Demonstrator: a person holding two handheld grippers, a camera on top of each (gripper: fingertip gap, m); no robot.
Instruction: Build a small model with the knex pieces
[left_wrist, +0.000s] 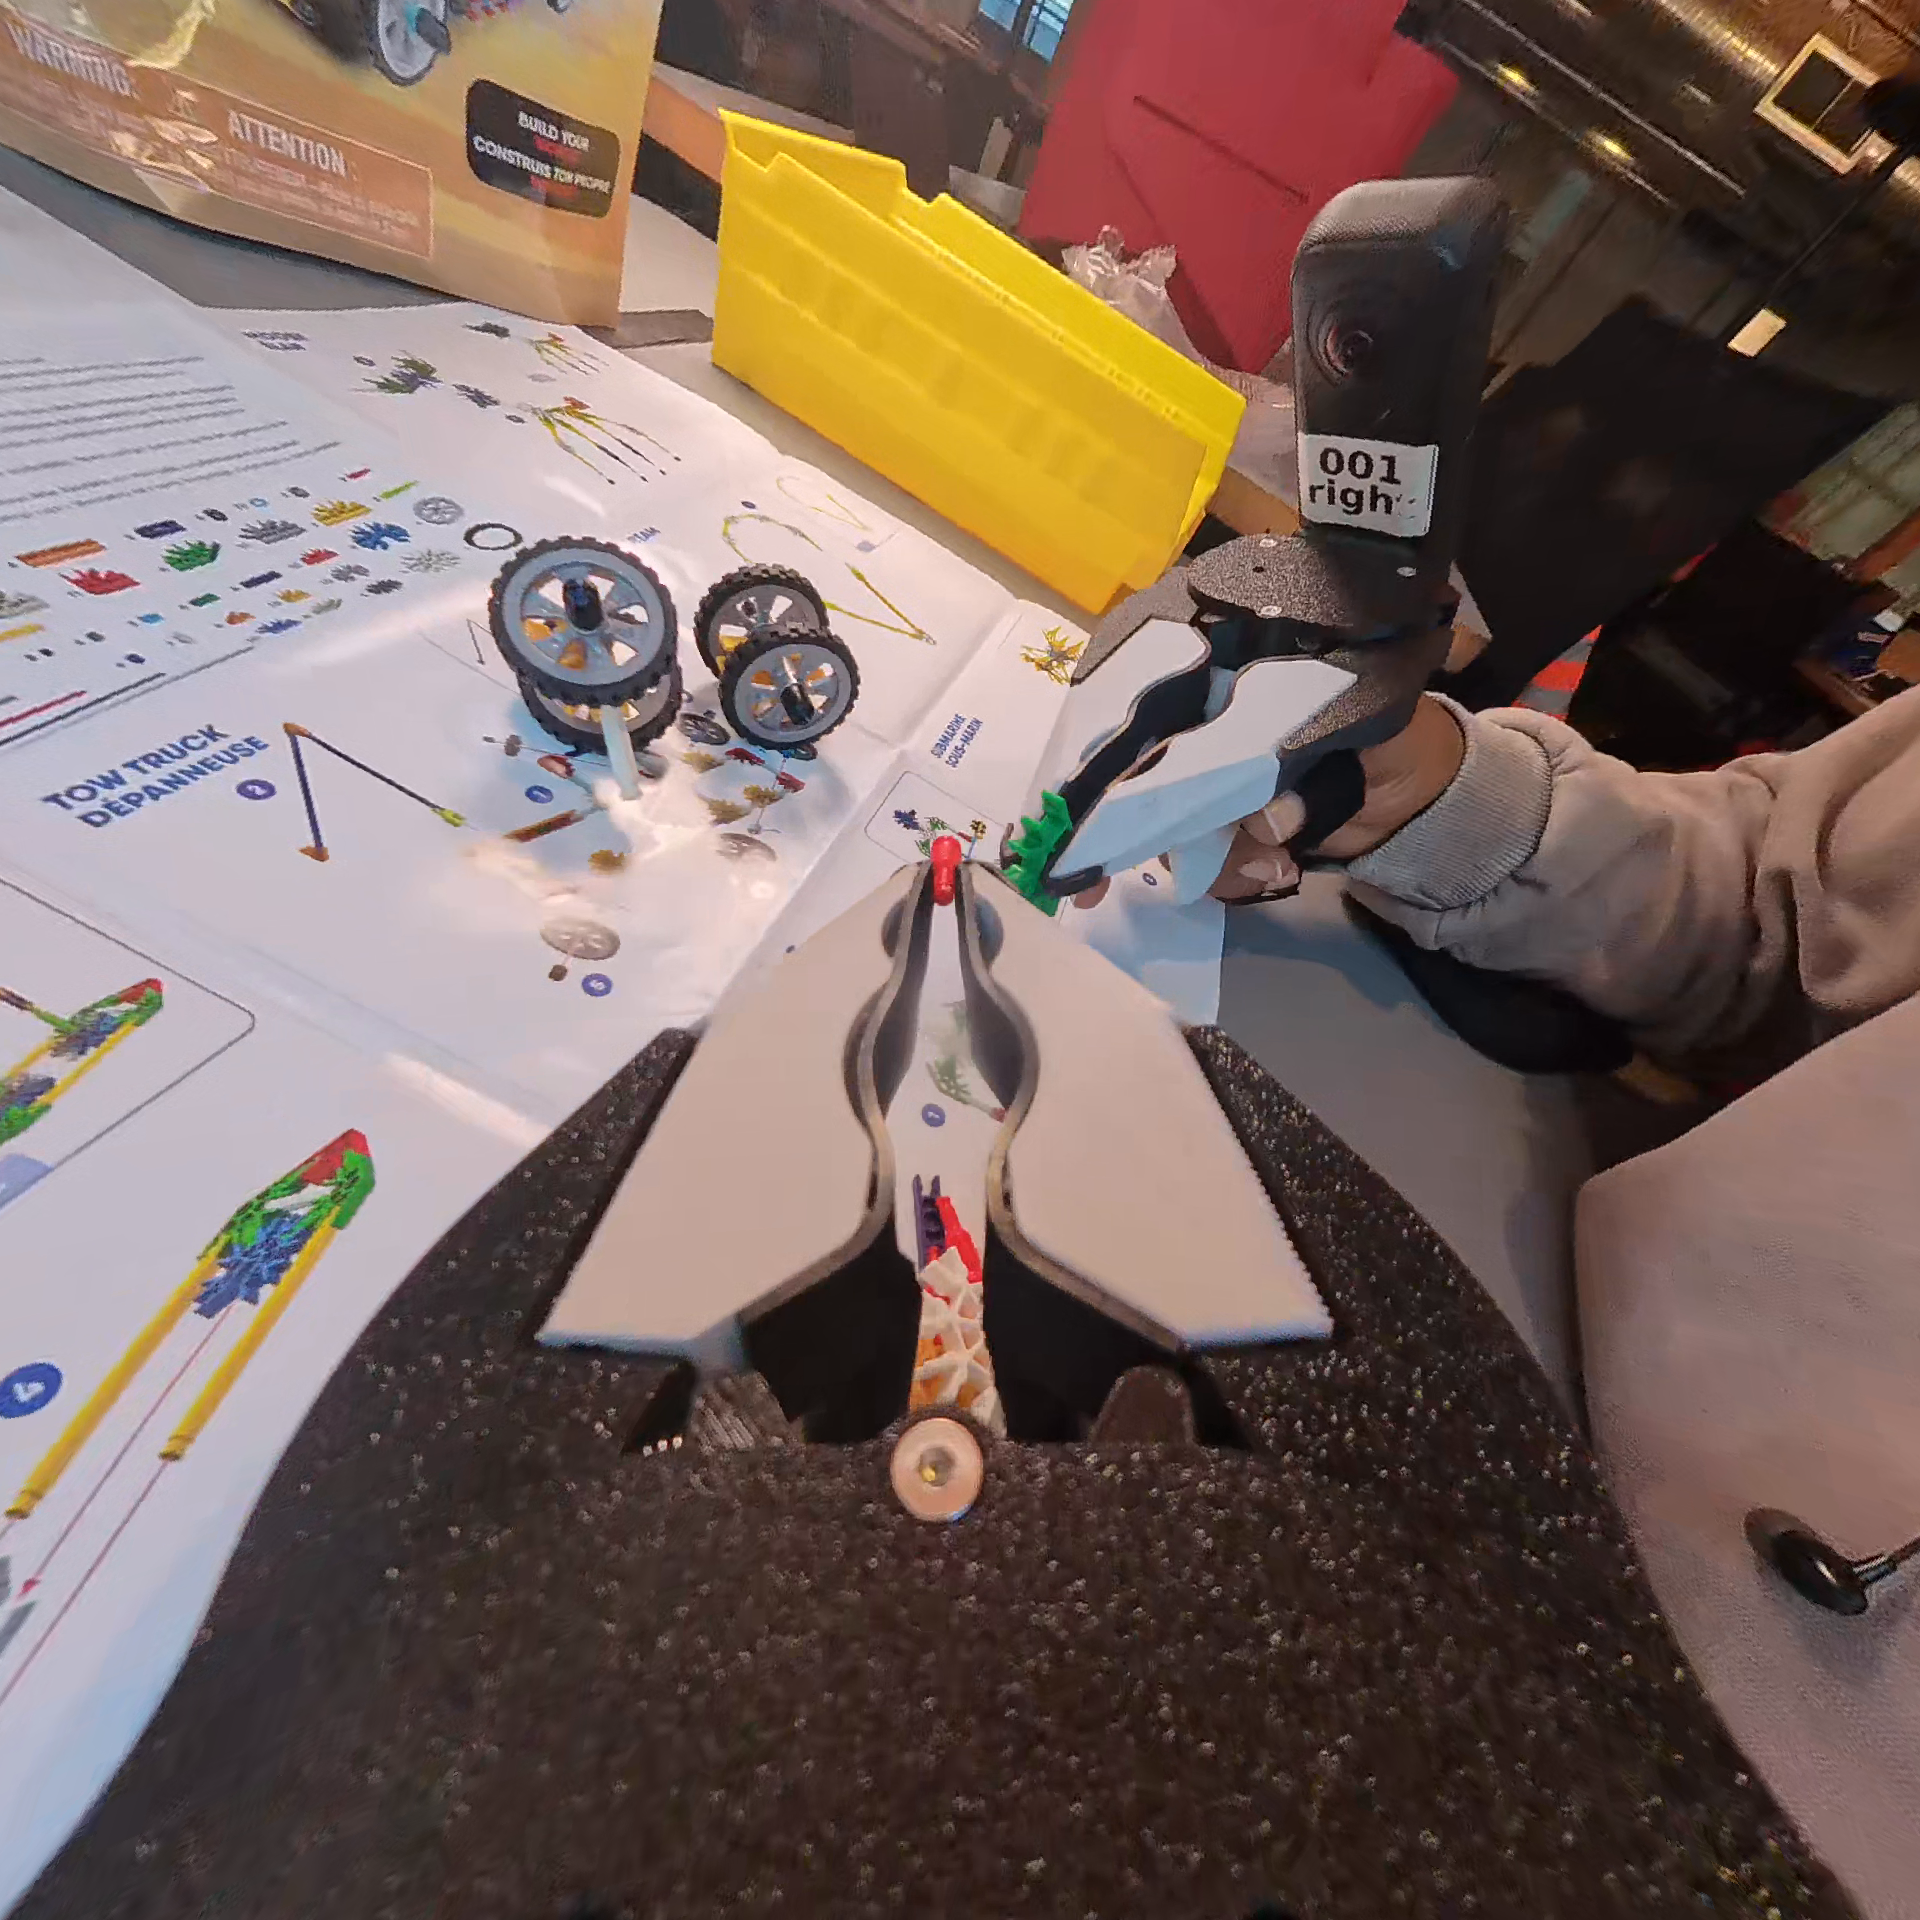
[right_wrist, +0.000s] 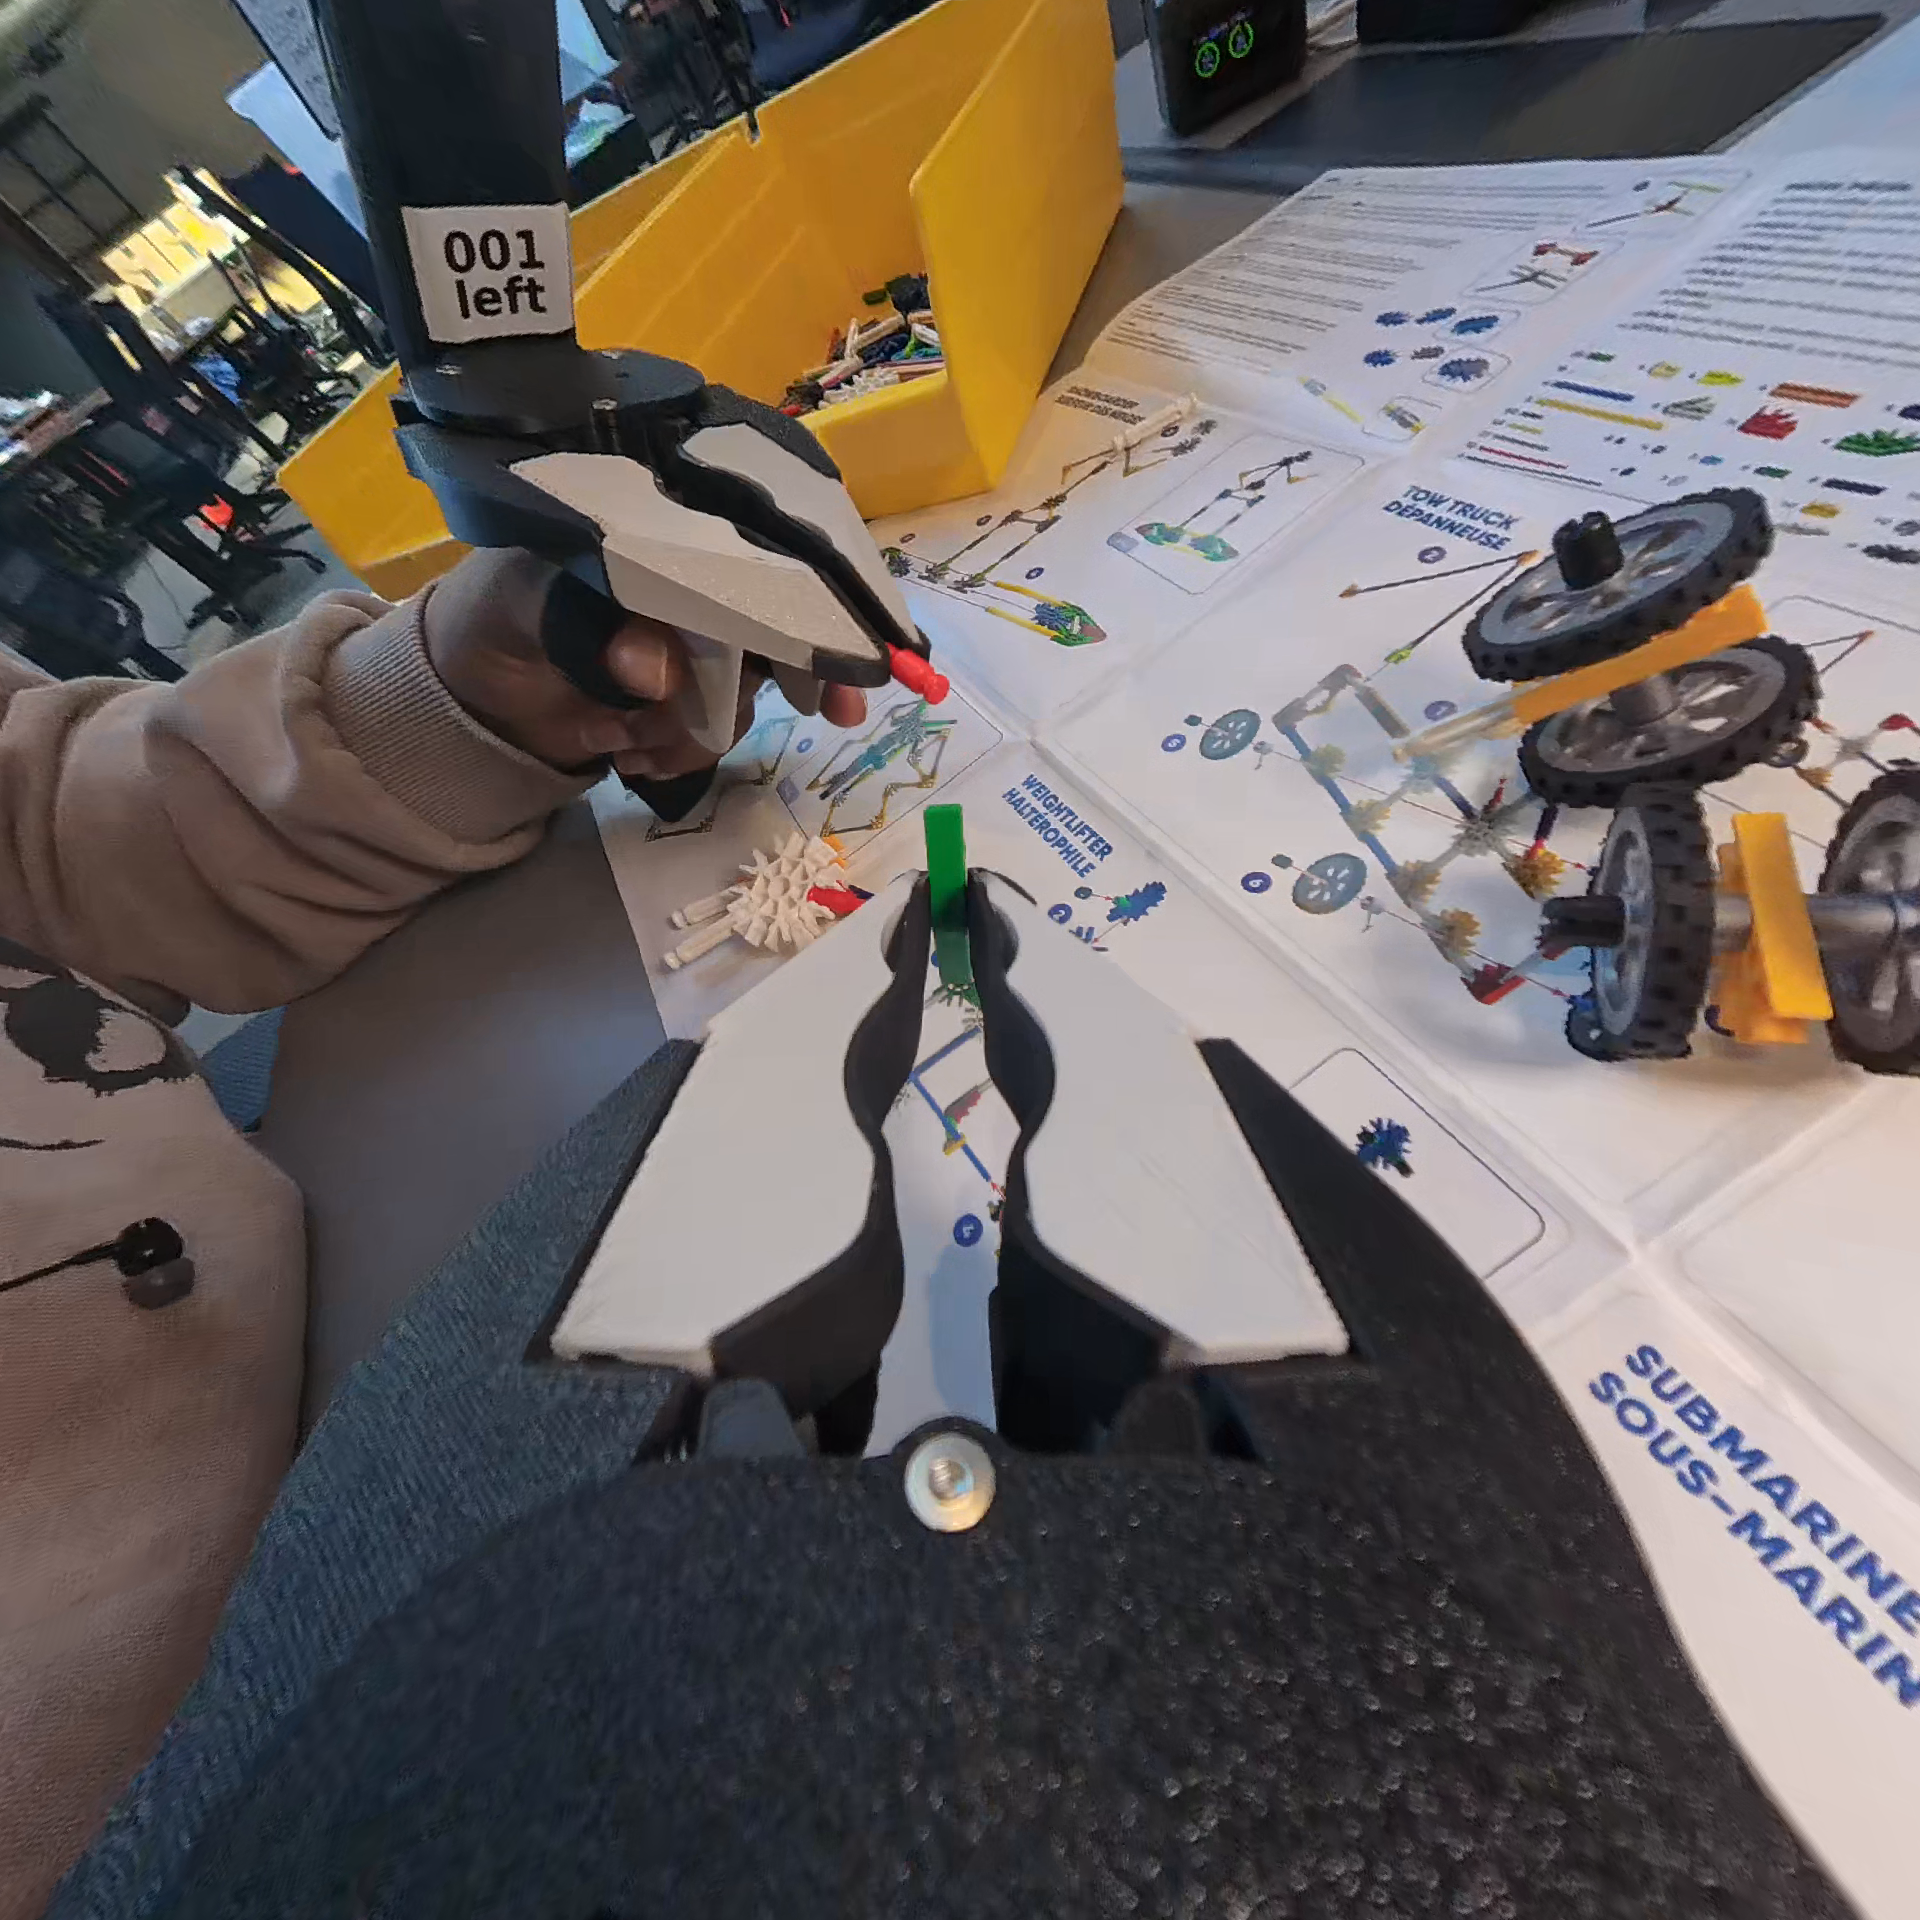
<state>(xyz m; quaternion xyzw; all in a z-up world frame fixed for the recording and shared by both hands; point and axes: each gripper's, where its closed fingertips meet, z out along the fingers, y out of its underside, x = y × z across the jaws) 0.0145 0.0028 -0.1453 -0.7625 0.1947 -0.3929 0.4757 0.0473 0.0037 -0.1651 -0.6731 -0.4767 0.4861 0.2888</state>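
Red rod (left_wrist: 943, 869), green connector (right_wrist: 948, 869), yellow bin (right_wrist: 997, 270), black-tyred grey wheels (left_wrist: 582, 621).

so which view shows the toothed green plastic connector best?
Left wrist view: the toothed green plastic connector shows its toothed profile in the right gripper. Right wrist view shows only its thin edge.

We read this as a workshop or lab: yellow parts bin (right_wrist: 997, 260), work tables, dark office chairs (right_wrist: 208, 520) behind.
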